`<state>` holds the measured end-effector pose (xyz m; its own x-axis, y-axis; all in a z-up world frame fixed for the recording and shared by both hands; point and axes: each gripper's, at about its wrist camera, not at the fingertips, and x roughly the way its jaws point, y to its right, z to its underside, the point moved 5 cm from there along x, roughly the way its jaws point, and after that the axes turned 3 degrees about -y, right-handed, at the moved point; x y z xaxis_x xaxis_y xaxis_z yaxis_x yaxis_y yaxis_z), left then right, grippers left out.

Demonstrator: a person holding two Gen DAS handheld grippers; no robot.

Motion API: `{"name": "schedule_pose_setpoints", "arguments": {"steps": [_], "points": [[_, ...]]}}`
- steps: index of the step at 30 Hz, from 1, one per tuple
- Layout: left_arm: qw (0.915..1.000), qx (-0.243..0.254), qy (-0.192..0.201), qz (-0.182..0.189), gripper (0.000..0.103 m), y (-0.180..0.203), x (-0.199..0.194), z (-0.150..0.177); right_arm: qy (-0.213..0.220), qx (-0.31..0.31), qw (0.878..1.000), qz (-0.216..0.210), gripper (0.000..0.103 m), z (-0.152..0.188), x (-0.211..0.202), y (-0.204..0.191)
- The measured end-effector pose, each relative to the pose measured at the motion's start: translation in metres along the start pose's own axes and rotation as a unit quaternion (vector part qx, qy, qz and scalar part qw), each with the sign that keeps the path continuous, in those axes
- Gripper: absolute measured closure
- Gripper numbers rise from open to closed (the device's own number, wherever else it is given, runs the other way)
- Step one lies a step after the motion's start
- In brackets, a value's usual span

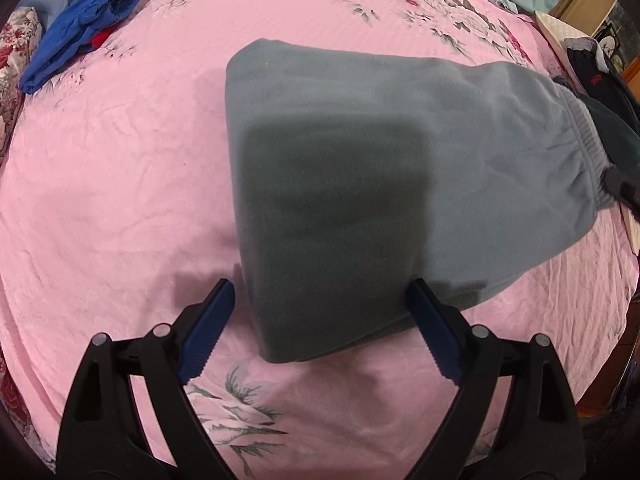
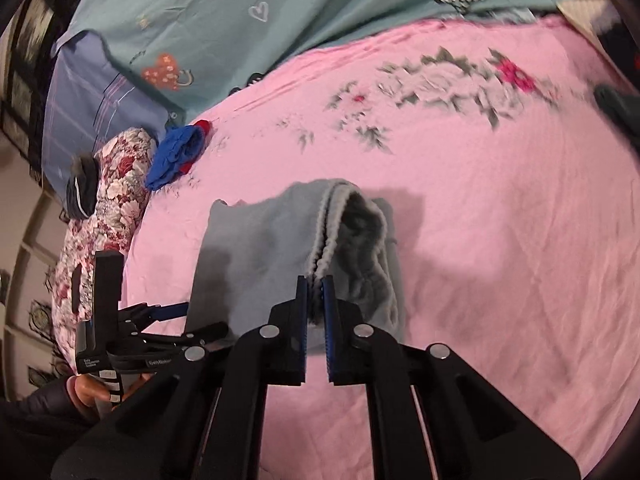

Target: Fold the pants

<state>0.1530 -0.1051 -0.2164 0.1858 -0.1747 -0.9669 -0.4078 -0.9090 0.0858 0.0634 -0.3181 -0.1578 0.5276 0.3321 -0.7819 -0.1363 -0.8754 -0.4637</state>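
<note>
While the grey pants [image 1: 360, 184] lie folded on the pink floral bedspread [image 1: 112, 184], we see the left gripper [image 1: 320, 304] poised over their near edge, its blue-lined jaws spread wide apart with nothing between them. That near edge sits just ahead of the jaws, one tip on either side of it, and a dark shadow falls across the fabric there. We cannot tell whether the tips touch the cloth. Farther ahead and to the right of these jaws, the gathered elastic waistband [image 1: 576, 148] runs to the edge of the view.

From the right wrist camera, we see the right gripper [image 2: 316, 284] with its jaws drawn together on the waistband [image 2: 332, 236], pinching the ribbed hem directly between the tips. The fleecy lining of the pants [image 2: 256, 256] shows ahead of the jaws and slightly right, where the opening gapes. The rest of the folded cloth spreads ahead and to the left. Beyond it, left of these jaws, the left gripper [image 2: 176, 312] comes in from the side, held in the person's hand [image 2: 86, 394].

Well ahead and to the left of both pairs of jaws, a crumpled blue garment [image 1: 80, 32] lies on the bedspread. A floral quilt [image 2: 108, 216] sits beside it, and a teal sheet [image 2: 240, 12] with heart prints lies farther back.
</note>
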Motion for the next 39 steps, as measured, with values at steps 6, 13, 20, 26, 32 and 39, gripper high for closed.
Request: {"name": "schedule_pose_setpoints", "arguments": {"steps": [6,13,20,26,32,39], "points": [[0.9998,0.016,0.013,-0.005,0.013,-0.002,-0.015,0.0,-0.025,0.036,0.998,0.042,0.089,0.016,0.029,0.035],[0.9992,0.011,0.037,0.007,0.013,-0.002,-0.035,-0.018,0.038,-0.006,0.998,0.044,0.072,-0.01,-0.009,0.01],[0.9989,0.034,0.027,0.018,0.013,0.032,-0.015,-0.031,0.022,-0.067,0.997,0.01,0.076,-0.035,0.015,-0.024],[0.9985,0.054,0.005,0.004,0.013,0.039,0.005,-0.023,-0.013,-0.066,0.996,0.059,0.077,-0.049,0.057,-0.002],[0.9984,0.055,-0.007,0.007,0.011,0.04,0.009,-0.024,-0.03,-0.043,0.998,0.047,0.077,-0.055,0.082,0.018],[0.9977,0.066,-0.01,0.003,0.005,0.047,0.014,-0.027,-0.041,-0.035,0.998,0.037,0.077,-0.056,0.075,0.016]]}}
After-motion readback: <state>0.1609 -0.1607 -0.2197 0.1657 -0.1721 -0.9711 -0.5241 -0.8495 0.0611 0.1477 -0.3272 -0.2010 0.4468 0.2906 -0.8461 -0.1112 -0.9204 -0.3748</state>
